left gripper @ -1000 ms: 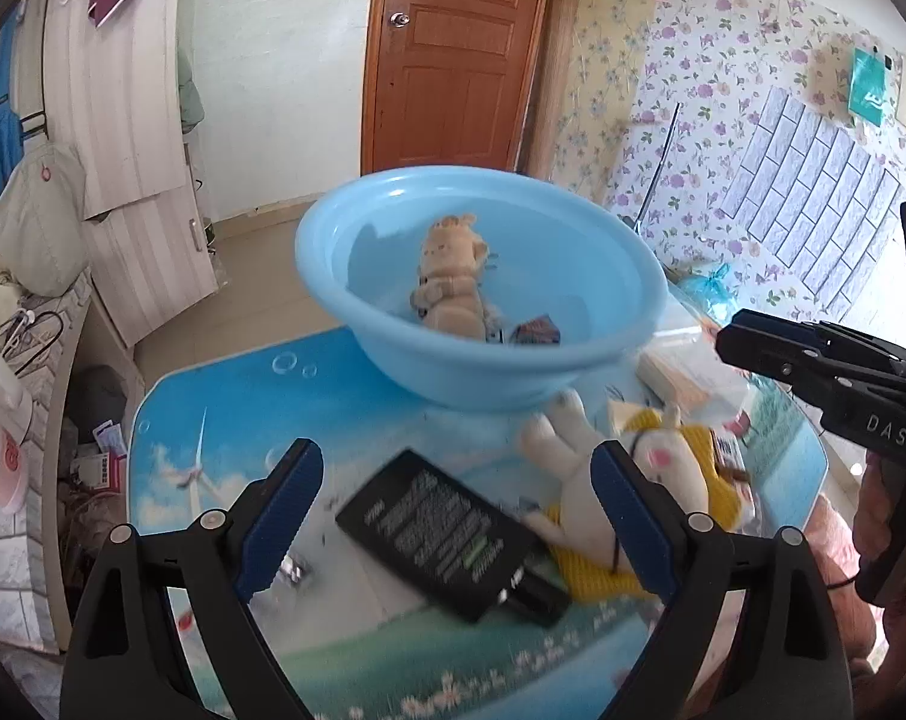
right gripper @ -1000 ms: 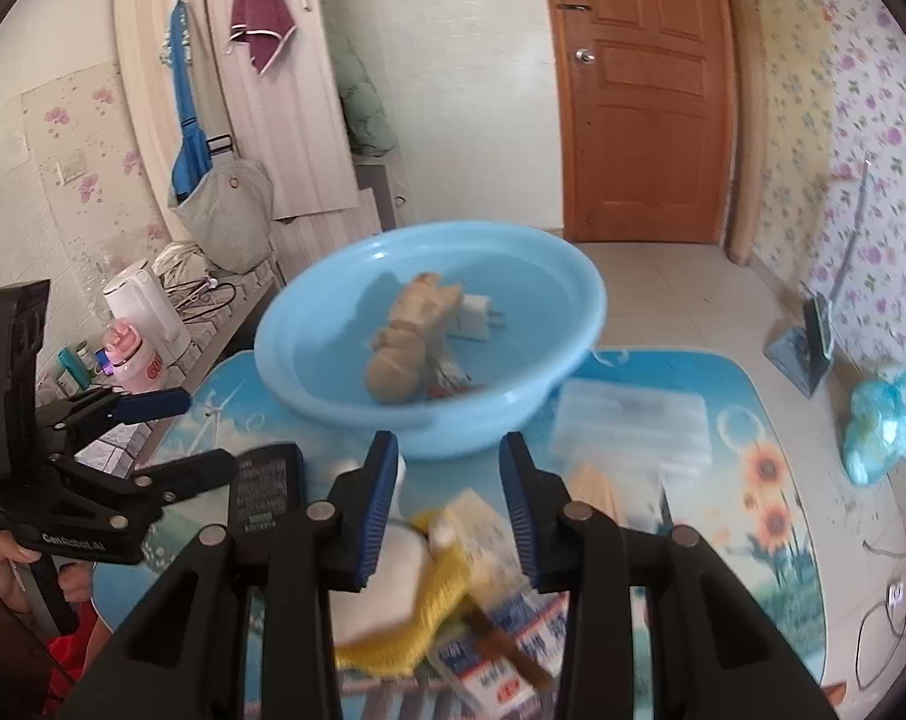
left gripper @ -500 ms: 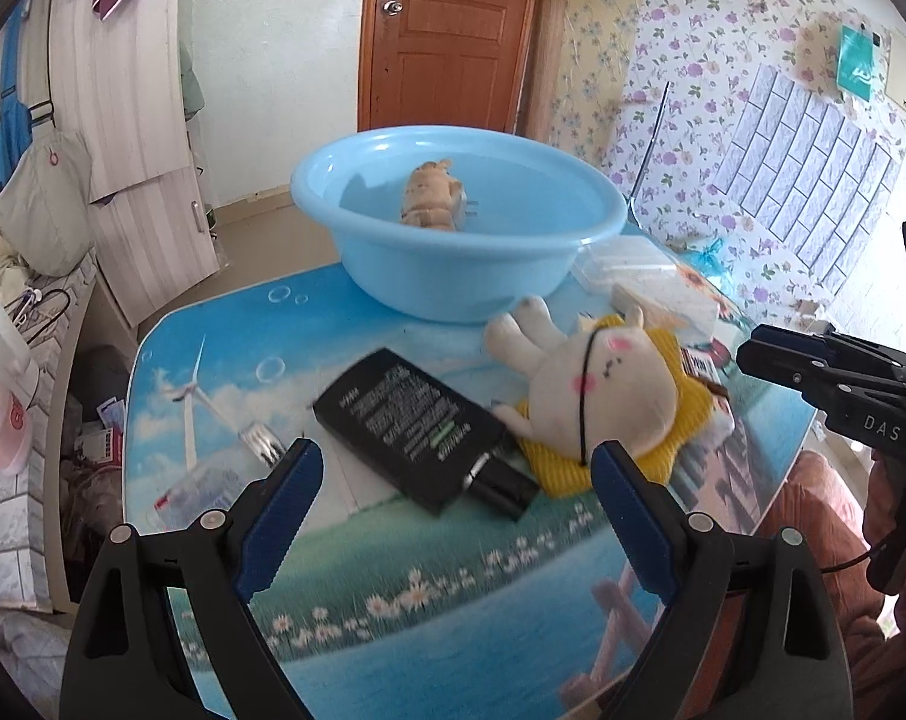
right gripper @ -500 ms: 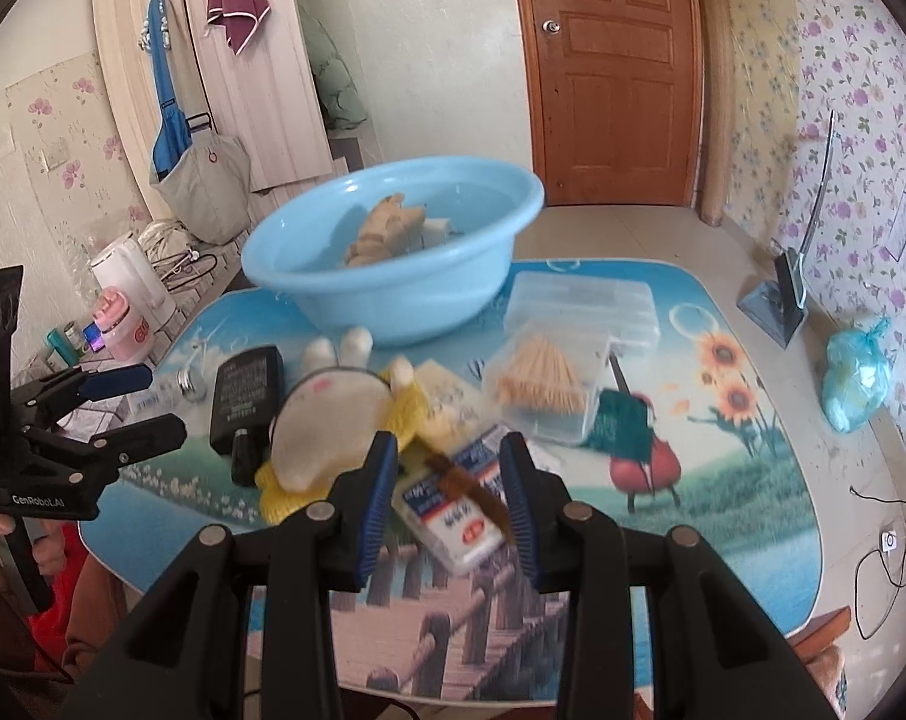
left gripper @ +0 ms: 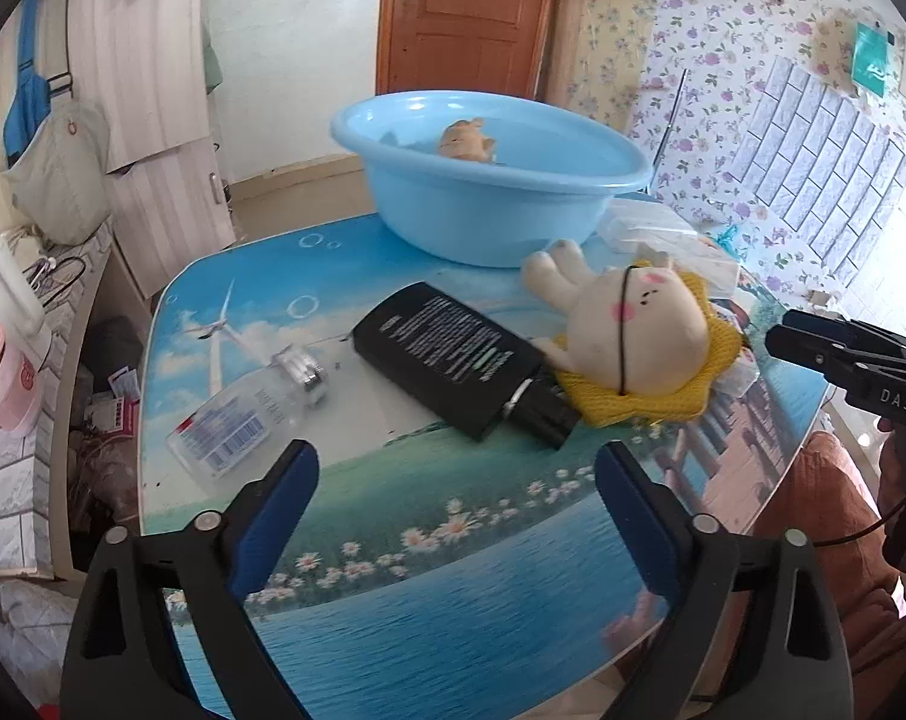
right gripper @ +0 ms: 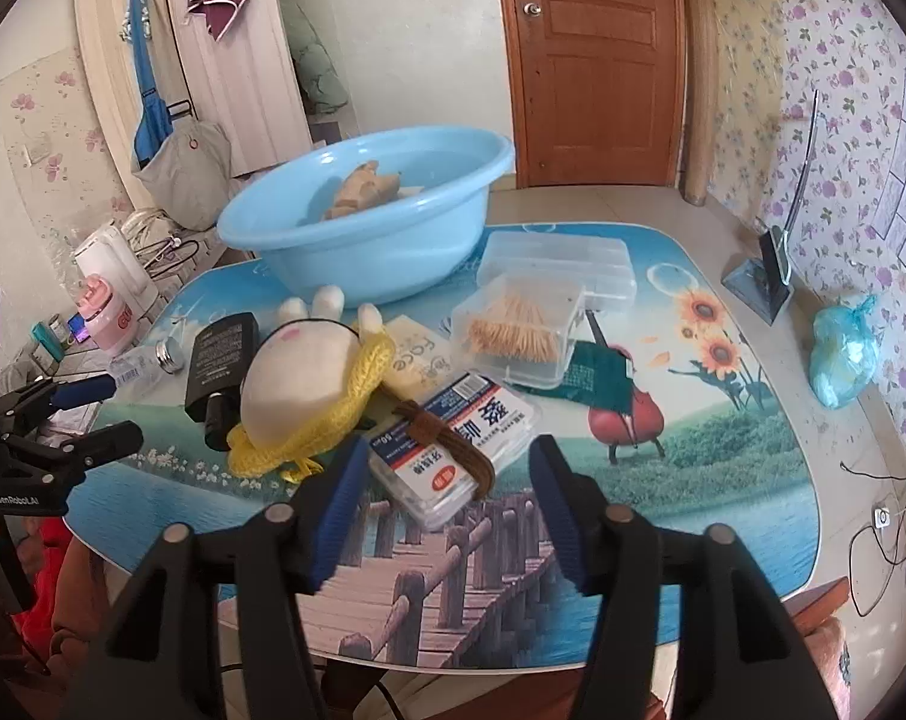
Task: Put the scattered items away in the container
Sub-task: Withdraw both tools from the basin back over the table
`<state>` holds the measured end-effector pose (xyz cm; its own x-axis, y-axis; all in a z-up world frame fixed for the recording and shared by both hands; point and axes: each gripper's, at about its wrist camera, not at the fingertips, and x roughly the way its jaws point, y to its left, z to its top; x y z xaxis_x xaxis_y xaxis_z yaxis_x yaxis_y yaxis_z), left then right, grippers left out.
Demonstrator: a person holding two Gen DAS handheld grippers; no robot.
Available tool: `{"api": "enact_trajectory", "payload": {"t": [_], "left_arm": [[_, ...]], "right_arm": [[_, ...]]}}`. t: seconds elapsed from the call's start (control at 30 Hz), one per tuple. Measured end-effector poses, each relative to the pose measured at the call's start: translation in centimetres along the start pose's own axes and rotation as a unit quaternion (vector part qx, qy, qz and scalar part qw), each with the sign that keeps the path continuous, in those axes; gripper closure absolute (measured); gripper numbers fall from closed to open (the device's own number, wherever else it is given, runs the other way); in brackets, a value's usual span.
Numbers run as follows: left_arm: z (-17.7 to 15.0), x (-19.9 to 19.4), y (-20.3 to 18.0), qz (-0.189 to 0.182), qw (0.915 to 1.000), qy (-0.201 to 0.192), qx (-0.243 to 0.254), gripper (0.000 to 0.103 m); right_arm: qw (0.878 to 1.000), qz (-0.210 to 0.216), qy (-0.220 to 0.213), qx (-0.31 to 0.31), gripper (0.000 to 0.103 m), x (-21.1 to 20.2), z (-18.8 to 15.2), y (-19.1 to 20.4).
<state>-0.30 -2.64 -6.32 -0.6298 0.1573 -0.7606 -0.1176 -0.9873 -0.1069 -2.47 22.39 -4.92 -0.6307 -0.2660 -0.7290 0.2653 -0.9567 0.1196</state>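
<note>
A light blue basin (left gripper: 489,204) (right gripper: 363,240) stands at the far side of the table with a brown plush toy (left gripper: 465,141) (right gripper: 360,186) inside. In front of it lie a white plush rabbit on yellow knit (left gripper: 639,330) (right gripper: 300,384), a black bottle (left gripper: 453,366) (right gripper: 222,360) and a small clear bottle (left gripper: 249,408). My left gripper (left gripper: 456,462) is open and empty, just short of the black bottle. My right gripper (right gripper: 450,450) is open and empty, with a white labelled box (right gripper: 453,444) wrapped in a brown band lying just beyond its fingertips.
A toothpick box (right gripper: 519,330), a clear plastic case (right gripper: 555,258), a green packet (right gripper: 597,384) and a cream packet (right gripper: 411,360) lie right of the rabbit. The near table edge (right gripper: 513,660) is close below. A person's sleeve (left gripper: 825,540) is at the right.
Both grippers have drawn back from the basin toward the near table edge. The right gripper's jaws have spread wider. The objects on the table have not moved.
</note>
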Motion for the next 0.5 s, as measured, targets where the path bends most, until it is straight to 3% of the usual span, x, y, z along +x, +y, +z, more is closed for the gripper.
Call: {"api": "enact_trajectory", "payload": {"t": [0.13,0.5], "left_arm": [[-0.4,0.1,1.5,0.011,0.9999,0.005,-0.010,0.007],[-0.4,0.7,5.7,0.049,0.9983,0.004,-0.032,0.007]], "right_arm": [[1.000,-0.005,0.005,-0.003,0.038,0.3,0.0,0.3],[1.000,-0.013,0.020,0.012,0.036,1.6,0.1,0.9]]}}
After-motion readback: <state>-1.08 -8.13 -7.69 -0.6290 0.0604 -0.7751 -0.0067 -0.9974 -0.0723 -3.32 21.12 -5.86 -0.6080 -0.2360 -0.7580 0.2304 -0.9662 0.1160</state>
